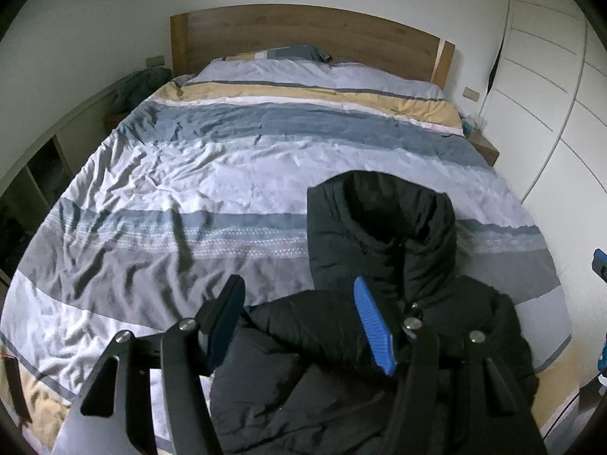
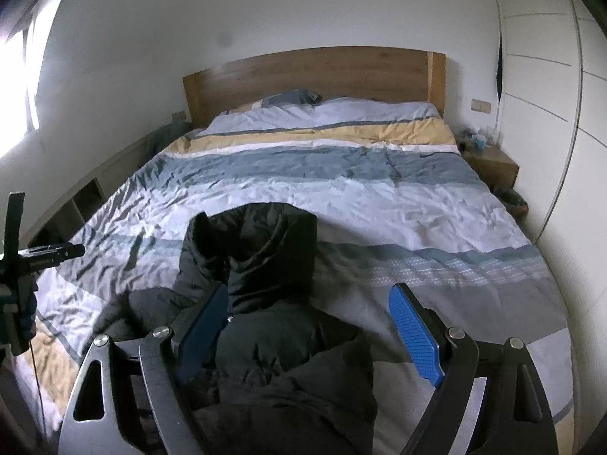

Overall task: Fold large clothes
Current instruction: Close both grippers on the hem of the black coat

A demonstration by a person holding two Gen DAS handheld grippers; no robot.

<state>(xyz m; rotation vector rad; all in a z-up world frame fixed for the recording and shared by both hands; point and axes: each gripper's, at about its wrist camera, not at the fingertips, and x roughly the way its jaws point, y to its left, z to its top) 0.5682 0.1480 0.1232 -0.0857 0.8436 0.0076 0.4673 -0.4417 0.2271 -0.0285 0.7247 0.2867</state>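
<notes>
Two grippers hang over the near end of a striped duvet (image 1: 189,174), where a black hooded jacket (image 1: 379,227) lies with its hood pointing far. The left gripper (image 1: 299,322) and right gripper (image 2: 315,326) both have their fingers apart, clamped on nothing.

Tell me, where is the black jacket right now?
The black jacket lies on the striped duvet at the foot of the bed, hood toward the wooden headboard, just beyond both grippers.

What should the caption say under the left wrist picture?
Open left gripper hovering over a black hooded jacket on the striped duvet.
</notes>
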